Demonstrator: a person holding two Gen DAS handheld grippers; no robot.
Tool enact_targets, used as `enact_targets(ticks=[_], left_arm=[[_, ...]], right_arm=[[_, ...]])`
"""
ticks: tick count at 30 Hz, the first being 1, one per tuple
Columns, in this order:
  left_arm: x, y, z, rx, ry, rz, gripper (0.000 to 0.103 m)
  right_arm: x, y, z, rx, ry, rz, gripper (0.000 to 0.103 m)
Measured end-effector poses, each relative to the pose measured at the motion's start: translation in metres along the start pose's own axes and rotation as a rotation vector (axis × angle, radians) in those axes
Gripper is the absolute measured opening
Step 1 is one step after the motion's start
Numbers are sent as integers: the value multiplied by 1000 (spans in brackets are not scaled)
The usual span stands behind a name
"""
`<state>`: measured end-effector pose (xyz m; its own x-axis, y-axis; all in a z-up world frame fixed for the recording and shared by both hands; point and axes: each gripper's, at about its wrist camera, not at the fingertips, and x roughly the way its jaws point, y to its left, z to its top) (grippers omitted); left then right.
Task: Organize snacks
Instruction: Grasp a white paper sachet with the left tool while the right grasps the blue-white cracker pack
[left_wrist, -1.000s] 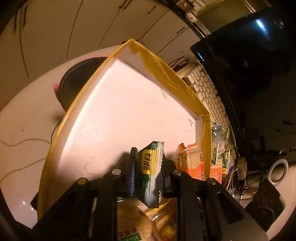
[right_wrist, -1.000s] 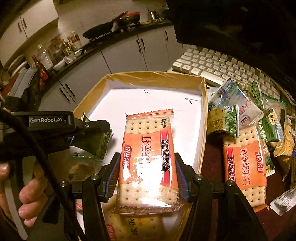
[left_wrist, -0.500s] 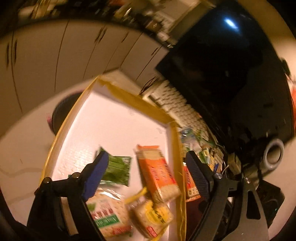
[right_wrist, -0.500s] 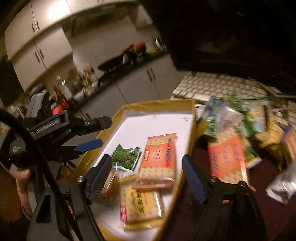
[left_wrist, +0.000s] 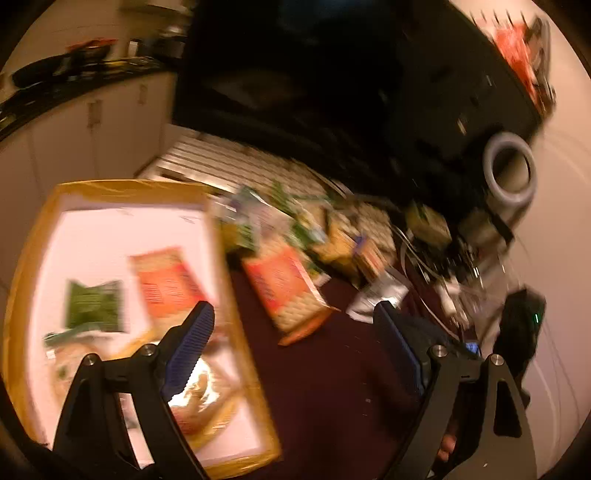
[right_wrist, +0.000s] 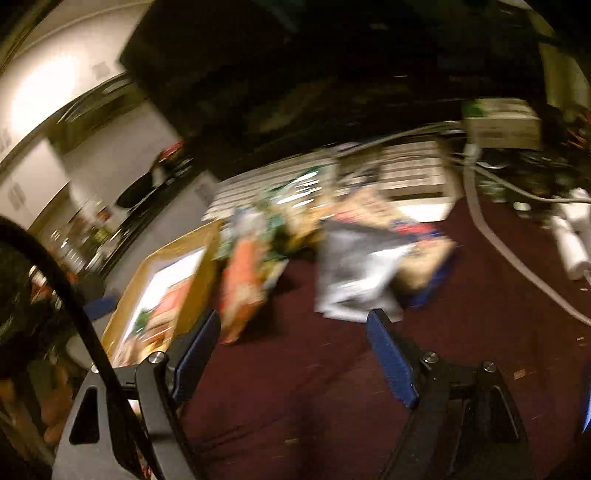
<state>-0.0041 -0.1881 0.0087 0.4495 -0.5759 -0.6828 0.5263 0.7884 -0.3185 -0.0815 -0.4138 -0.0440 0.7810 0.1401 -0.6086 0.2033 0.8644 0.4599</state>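
Both views are motion-blurred. My left gripper (left_wrist: 295, 332) is open and empty above the dark red table, just right of the cardboard box (left_wrist: 229, 280). The box holds a green packet (left_wrist: 92, 306), an orange cracker pack (left_wrist: 166, 284) and other snacks. A second orange cracker pack (left_wrist: 288, 291) lies on the table ahead, before a heap of loose snacks (left_wrist: 325, 236). My right gripper (right_wrist: 295, 332) is open and empty, facing a silver-white packet (right_wrist: 354, 277) and the orange cracker pack (right_wrist: 243, 284). The box (right_wrist: 184, 273) is at its left.
A white keyboard (left_wrist: 221, 158) and a dark monitor (left_wrist: 332, 74) stand behind the snacks. A grey tape roll (left_wrist: 509, 173) and cables (right_wrist: 498, 236) lie at the right. Kitchen cabinets (left_wrist: 74, 136) are at the back left.
Both grippers let go of their snacks in the box, opened, and swung right, away from the box toward the snack heap on the table.
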Motion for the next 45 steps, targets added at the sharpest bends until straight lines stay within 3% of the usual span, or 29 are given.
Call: enact_targets(ticks=[3,5,8,11,14,17,20,21,24,29,33,36,41,45], left_arm=[[25,-24,3,43,68,-42,88],[47,-41,6,73,116,-46,88],[81,-61,12,114,155,-49,88],[122,-71,15,90,228,-59,86],[149,-75,16,47,273,-75,77],[158,-79,15,44,266,-76,71],[164,-89,12,78,294,-80,57],[166,-92,11,90,299,-83,44],[168,-95,7,104,312,-85,21],[140,-89,1,90,303,-128,4],[105,-71,-1,20,272,-145,2],[86,-57,-5,-32,275,-162,2],[72,-40,-16,-69,290,-130,2],[74,-35,-25,-78,315,-130,2]], right_arm=[[-1,-29,7,75,-29,-38,81],[0,-45,14,124,-49,-81,75],[-1,-61,17,187,-67,-81,73],[0,-73,13,226,-87,-56,69],[0,-84,9,274,-87,-24,62],[2,-85,10,290,-88,-46,58],[-1,-90,9,317,-95,-21,57],[0,-90,9,316,-95,-24,57],[0,-88,9,309,-90,-19,57],[1,-90,9,319,-93,4,57],[3,-81,11,283,-89,18,60],[7,-69,15,247,-48,28,72],[28,-33,50,36,48,-118,78],[52,-42,82,54,75,-141,78]])
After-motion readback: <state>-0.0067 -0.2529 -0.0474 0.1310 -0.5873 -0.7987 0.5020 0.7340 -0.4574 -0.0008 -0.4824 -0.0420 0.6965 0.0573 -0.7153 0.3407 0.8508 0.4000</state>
